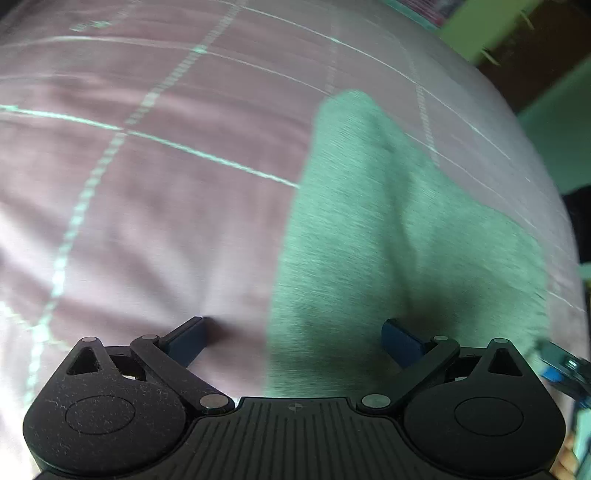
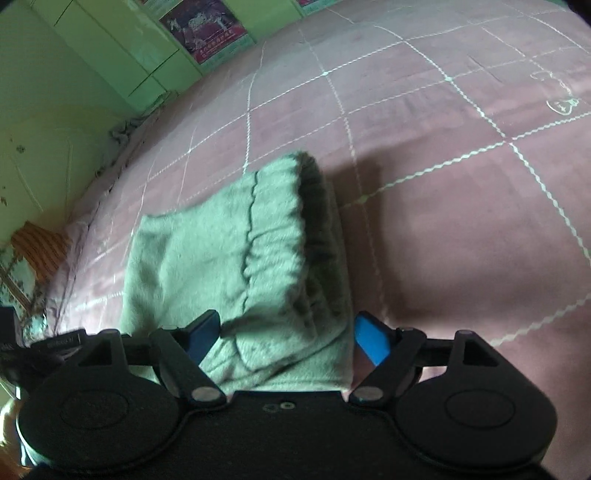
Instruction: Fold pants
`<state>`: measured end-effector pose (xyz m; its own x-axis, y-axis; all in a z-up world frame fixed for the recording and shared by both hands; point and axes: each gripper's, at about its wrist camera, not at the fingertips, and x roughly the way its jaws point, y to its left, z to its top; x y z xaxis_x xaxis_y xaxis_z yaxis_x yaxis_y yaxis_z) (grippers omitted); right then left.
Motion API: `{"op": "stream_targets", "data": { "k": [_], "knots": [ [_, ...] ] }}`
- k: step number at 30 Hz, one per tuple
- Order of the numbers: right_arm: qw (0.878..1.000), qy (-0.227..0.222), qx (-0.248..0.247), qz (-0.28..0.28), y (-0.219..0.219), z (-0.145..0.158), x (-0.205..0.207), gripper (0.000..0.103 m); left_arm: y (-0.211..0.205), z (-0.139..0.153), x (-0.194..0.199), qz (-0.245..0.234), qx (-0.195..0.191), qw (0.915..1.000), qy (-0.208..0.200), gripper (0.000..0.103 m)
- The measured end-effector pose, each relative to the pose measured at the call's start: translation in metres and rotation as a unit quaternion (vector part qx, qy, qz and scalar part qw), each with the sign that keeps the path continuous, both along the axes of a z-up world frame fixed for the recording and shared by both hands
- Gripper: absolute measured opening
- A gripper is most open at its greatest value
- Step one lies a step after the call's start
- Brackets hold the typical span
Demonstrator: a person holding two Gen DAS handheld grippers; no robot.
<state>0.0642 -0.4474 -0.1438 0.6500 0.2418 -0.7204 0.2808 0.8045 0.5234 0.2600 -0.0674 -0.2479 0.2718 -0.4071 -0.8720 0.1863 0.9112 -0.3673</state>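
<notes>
pants: a green fleecy pair lying folded into a thick bundle on the bed; in the right wrist view the gathered elastic waistband edge faces away and to the right, and a dark seam runs down the top layer; in the left wrist view the same pants are smeared by blur, so not much detail there

bed: pink cover with a grid of pale stitched lines; the pants sit near its left side as the right wrist view shows it, close to the green wall

right gripper: right gripper hangs just over the near end of the bundle with its fingers spread wide; the blue pads sit on either side of the cloth, the left pad over the fabric edge, the right pad just off the side of it; no squeeze on the fabric that I can see, so let go rather than gripping

left gripper: left gripper also has its fingers spread apart; one pad is over bare pink cover, the other over the green cloth; the pants' edge passes between them but nothing looks pinched

background: green cupboard doors and a dark poster at the far side; something orange striped at the left edge, can't tell what it is
</notes>
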Motion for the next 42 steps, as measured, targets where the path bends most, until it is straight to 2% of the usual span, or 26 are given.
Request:
{"op": "stream_targets", "data": {
  "k": [2,3,4,7,8,10,13,16,17,21,23,24,26,28,30,31,33,34,36,37,38,40,42],
  "knots": [
    [1.0,0.009,0.026,0.005,-0.008,-0.007,0.006,0.08,-0.008,-0.003,0.0,-0.031,-0.025,0.9992,0.007,0.099],
    [0.999,0.012,0.04,0.005,-0.011,-0.011,0.008,0.08,-0.013,-0.004,-0.001,-0.045,-0.037,0.9983,0.009,0.091],
    [0.999,0.012,0.051,0.002,-0.013,-0.012,0.009,0.08,-0.017,-0.005,-0.001,-0.053,-0.046,0.9974,0.013,0.088],
    [0.997,0.018,0.076,0.0,-0.02,-0.019,0.013,0.08,-0.018,-0.009,0.004,-0.048,-0.079,0.9955,0.024,0.087],
    [0.996,0.021,0.086,0.001,-0.023,-0.022,0.014,0.08,-0.016,-0.01,0.006,-0.043,-0.093,0.9942,0.031,0.084],
    [0.994,0.025,0.108,0.002,-0.028,-0.029,0.017,0.08,-0.011,-0.014,0.011,-0.036,-0.111,0.9922,0.044,0.06],
    [0.989,0.03,0.142,-0.003,-0.037,-0.039,0.018,0.08,0.002,-0.024,0.018,-0.012,-0.146,0.9867,0.071,0.051],
    [0.988,0.022,0.151,0.004,-0.037,-0.045,0.021,0.076,0.005,-0.032,0.018,0.005,-0.167,0.9828,0.079,0.051],
    [0.989,0.018,0.148,0.011,-0.034,-0.046,0.023,0.067,0.003,-0.034,0.018,0.005,-0.169,0.9825,0.078,0.051],
    [0.991,0.006,0.136,0.017,-0.024,-0.048,0.033,0.066,-0.004,-0.041,0.019,0.013,-0.182,0.9801,0.079,0.052],
    [0.991,-0.004,0.132,0.016,-0.023,-0.049,0.037,0.066,-0.005,-0.043,0.017,0.014,-0.193,0.9777,0.082,0.06],
    [0.991,-0.01,0.13,0.016,-0.024,-0.05,0.039,0.066,-0.006,-0.043,0.016,0.009,-0.202,0.9758,0.084,0.068],
    [0.991,-0.015,0.131,0.01,-0.023,-0.05,0.038,0.066,-0.009,-0.042,0.012,0.002,-0.203,0.9753,0.088,0.07],
    [0.988,-0.01,0.15,0.014,-0.022,-0.048,0.033,0.052,-0.008,-0.046,0.012,-0.01,-0.222,0.9715,0.083,0.074],
    [0.982,-0.009,0.187,0.022,-0.027,-0.049,0.026,0.049,-0.002,-0.049,0.01,-0.005,-0.239,0.9674,0.083,0.074],
    [0.98,-0.011,0.197,0.031,-0.03,-0.049,0.022,0.048,-0.002,-0.05,0.009,-0.001,-0.241,0.9673,0.08,0.074],
    [0.982,-0.009,0.186,0.037,-0.029,-0.051,0.02,0.049,-0.008,-0.046,0.008,-0.004,-0.223,0.9719,0.075,0.074],
    [0.982,-0.006,0.184,0.036,-0.029,-0.054,0.021,0.053,-0.011,-0.043,0.008,-0.01,-0.211,0.9748,0.072,0.074],
    [0.978,-0.007,0.208,0.025,-0.031,-0.061,0.025,0.056,-0.022,-0.036,0.004,-0.021,-0.184,0.981,0.058,0.071],
    [0.979,-0.008,0.204,0.023,-0.029,-0.061,0.027,0.056,-0.027,-0.032,0.001,-0.025,-0.164,0.9851,0.047,0.061],
    [0.981,-0.008,0.192,0.024,-0.025,-0.06,0.029,0.055,-0.03,-0.028,-0.003,-0.028,-0.143,0.9888,0.034,0.055],
    [0.986,-0.008,0.165,0.023,-0.017,-0.053,0.028,0.05,-0.024,-0.026,-0.008,-0.013,-0.147,0.9885,0.031,0.04],
    [0.989,-0.007,0.147,0.018,-0.012,-0.046,0.024,0.047,-0.018,-0.019,-0.016,-0.009,-0.153,0.988,0.02,0.032]
  ]
}}
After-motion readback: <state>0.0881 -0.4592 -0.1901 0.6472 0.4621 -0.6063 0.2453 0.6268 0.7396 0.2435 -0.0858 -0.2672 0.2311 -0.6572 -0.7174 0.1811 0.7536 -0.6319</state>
